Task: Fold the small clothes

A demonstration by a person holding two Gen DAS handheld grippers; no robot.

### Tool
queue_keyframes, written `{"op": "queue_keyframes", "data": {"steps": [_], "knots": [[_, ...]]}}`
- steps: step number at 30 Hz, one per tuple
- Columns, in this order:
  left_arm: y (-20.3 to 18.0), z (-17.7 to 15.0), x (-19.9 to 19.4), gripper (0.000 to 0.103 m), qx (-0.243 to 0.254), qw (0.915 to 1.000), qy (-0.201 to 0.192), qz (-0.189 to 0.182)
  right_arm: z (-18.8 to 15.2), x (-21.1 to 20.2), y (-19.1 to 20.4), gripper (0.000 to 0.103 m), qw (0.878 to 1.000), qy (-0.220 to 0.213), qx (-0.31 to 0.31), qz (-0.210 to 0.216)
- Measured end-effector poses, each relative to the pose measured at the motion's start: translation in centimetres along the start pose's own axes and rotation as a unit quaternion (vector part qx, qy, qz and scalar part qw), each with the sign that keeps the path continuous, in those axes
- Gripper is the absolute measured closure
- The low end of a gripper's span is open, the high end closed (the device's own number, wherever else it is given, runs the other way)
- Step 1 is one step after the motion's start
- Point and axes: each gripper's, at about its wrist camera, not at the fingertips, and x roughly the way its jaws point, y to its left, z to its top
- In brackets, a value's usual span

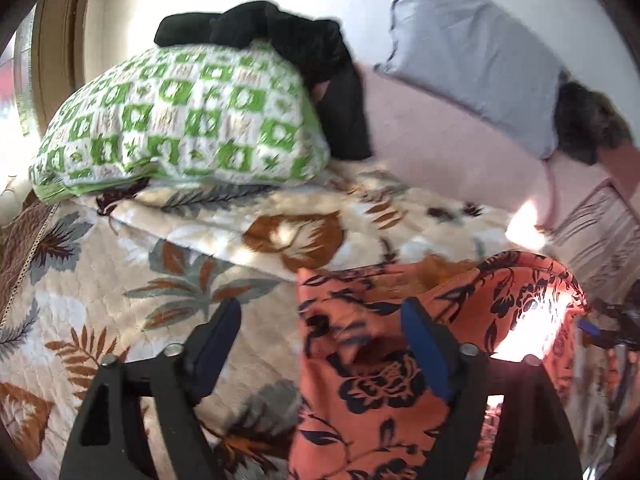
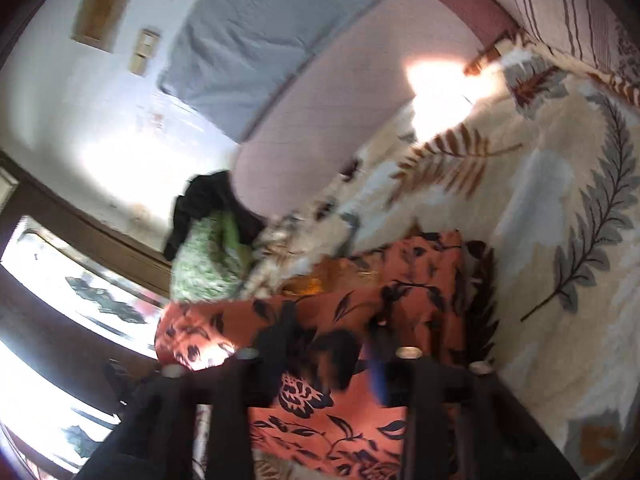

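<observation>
An orange garment with a black floral print point(image 1: 372, 392) lies rumpled on the bed's leaf-patterned quilt point(image 1: 100, 280), its upper edge raised and folded over so that a paler inner side shows near the top. In the left wrist view the left hand-held gripper point(image 1: 320, 344) hangs over the cloth's left edge with its fingers spread wide: the blue-padded right finger point(image 1: 428, 356) sits on or just over the fabric, the other over bare quilt, and nothing is pinched between them. At the far right of that view part of the right hand-held gripper shows beside the garment's sunlit corner.

In the right wrist view, which is blurred, the right hand-held gripper point(image 2: 332, 344) is over the same garment point(image 2: 320, 420); its fingers stand apart, with cloth visible in the gap, but I cannot tell whether they grip it.

Beyond the garment lie a green-and-white checked pillow point(image 1: 180, 120) with a black garment point(image 1: 304, 64) draped over it, a grey pillow point(image 1: 472, 56), and a pink sheet point(image 1: 440, 140).
</observation>
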Motion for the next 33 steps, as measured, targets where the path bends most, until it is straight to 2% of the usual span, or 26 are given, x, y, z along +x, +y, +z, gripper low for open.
{"op": "queue_keyframes", "data": {"steps": [1, 2, 3, 5, 8, 10, 12, 13, 14, 15, 16, 17, 18, 20, 23, 25, 28, 30, 32, 33], "knots": [[0.4, -0.5, 1.8, 0.019, 0.003, 0.9995, 0.018, 0.026, -0.4, 1.1, -0.8, 0.014, 0.999, -0.004, 0.0, -0.032], [1.0, -1.3, 2.7, 0.019, 0.005, 0.9986, 0.033, 0.041, -1.0, 1.8, -1.6, 0.014, 0.999, -0.002, -0.002, -0.037], [1.6, -2.0, 2.7, 0.019, 0.001, 0.9988, 0.031, 0.037, -1.7, 1.8, -2.5, 0.014, 1.0, 0.001, 0.001, -0.031], [2.8, -3.9, 1.0, 0.019, -0.01, 0.9998, 0.009, 0.016, -3.5, 0.9, -3.4, 0.014, 0.998, -0.004, -0.01, -0.055], [2.9, -6.7, -1.2, 0.019, 0.014, 0.9993, 0.014, -0.031, -6.1, 0.3, -3.5, 0.014, 0.995, 0.036, -0.065, -0.068], [1.8, -8.3, -0.4, 0.018, 0.03, 0.9975, 0.048, -0.041, -6.7, 0.9, -3.5, 0.014, 0.991, 0.057, -0.088, -0.082], [0.5, -10.0, 2.5, 0.018, 0.039, 0.9902, 0.12, -0.061, -6.8, 2.8, -4.1, 0.017, 0.99, 0.087, -0.074, -0.077], [0.0, -10.7, 3.7, 0.019, 0.039, 0.987, 0.145, -0.059, -7.0, 4.3, -4.3, 0.021, 0.988, 0.116, -0.067, -0.075], [-0.5, -10.8, 3.8, 0.02, 0.043, 0.9904, 0.126, -0.038, -7.3, 5.6, -4.1, 0.032, 0.984, 0.129, -0.073, -0.098], [-1.2, -10.6, 3.8, 0.042, 0.056, 0.9901, 0.125, -0.033, -7.4, 5.9, -3.6, 0.042, 0.982, 0.129, -0.081, -0.114], [-1.7, -10.1, 4.0, 0.086, 0.049, 0.9868, 0.142, -0.06, -7.4, 6.0, -3.2, 0.063, 0.982, 0.138, -0.075, -0.106], [-2.0, -9.3, 3.8, 0.086, 0.032, 0.986, 0.153, -0.056, -7.4, 5.9, -2.7, 0.078, 0.983, 0.147, -0.064, -0.09], [-2.6, -8.6, 3.3, 0.088, 0.039, 0.9876, 0.145, -0.044, -7.4, 5.7, -1.7, 0.078, 0.98, 0.146, -0.081, -0.109], [-3.4, -7.3, 1.1, 0.088, 0.045, 0.9909, 0.122, -0.036, -7.2, 4.6, 0.0, 0.079, 0.982, 0.139, -0.077, -0.105], [-3.5, -6.0, -4.3, 0.088, 0.037, 0.9939, 0.079, -0.067, -6.9, 0.8, 3.3, 0.079, 0.987, 0.108, -0.083, -0.081], [-3.6, -6.7, -8.7, 0.088, 0.049, 0.9946, 0.054, -0.074, -7.6, -2.1, 5.5, 0.079, 0.986, 0.101, -0.109, -0.074], [-2.6, -10.2, -13.6, 0.087, 0.048, 0.9926, 0.055, -0.098, -10.4, -7.0, 6.5, 0.079, 0.986, 0.097, -0.12, -0.061], [-1.9, -14.2, -14.4, 0.083, 0.044, 0.9901, 0.08, -0.106, -13.4, -9.6, 5.4, 0.077, 0.986, 0.102, -0.111, -0.064], [-1.0, -18.9, -12.6, 0.075, 0.042, 0.9848, 0.122, -0.116, -17.2, -10.7, 2.8, 0.067, 0.987, 0.113, -0.088, -0.072], [-0.6, -21.3, -11.0, 0.063, 0.042, 0.9809, 0.153, -0.112, -19.3, -10.4, 0.8, 0.057, 0.986, 0.127, -0.078, -0.077]]}}
